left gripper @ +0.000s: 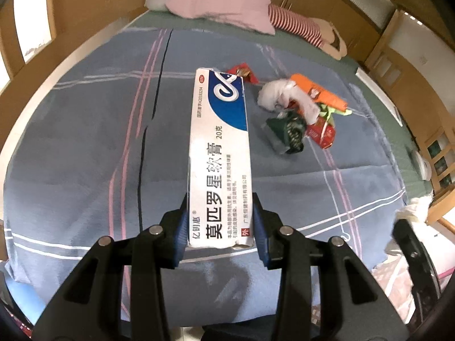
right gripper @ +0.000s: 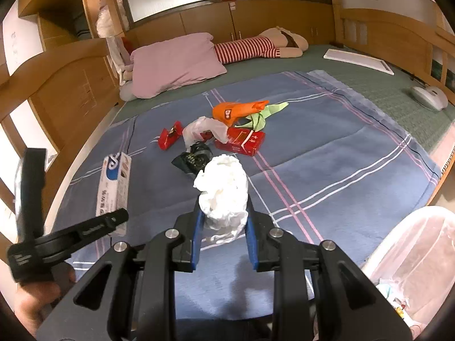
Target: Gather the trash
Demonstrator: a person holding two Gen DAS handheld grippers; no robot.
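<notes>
Two pieces of trash were held at this moment, one in each gripper. The left gripper [left gripper: 220,227] was closed on the near end of a long white and blue box [left gripper: 219,153], its jaws pinching the box by its two long sides, and the box appeared lifted clear of the bed [left gripper: 85,142]. The right gripper [right gripper: 224,221] had its jaws pressed onto a crumpled white tissue [right gripper: 223,190], which was bunched up between the blue pads.

Several items were left on the blue plaid blanket, gathered in a loose pile near its middle: an orange wrapper [right gripper: 239,110], a green wrapper [right gripper: 264,115] just beside it, a red box [right gripper: 241,142], a small red packet [right gripper: 170,137], a white plastic bag [right gripper: 203,128] and a dark green bag [right gripper: 193,159]. None of these was touched by either gripper.

A bin [right gripper: 412,258] lined with a pale bag was seen at the lower right of the right wrist view, beside the bed, with a few small items already lying in it.

The task was judged to be only partly done: some trash seemed binned, two pieces were in hand and not yet dropped, and about six pieces were still to be picked off the bed.
</notes>
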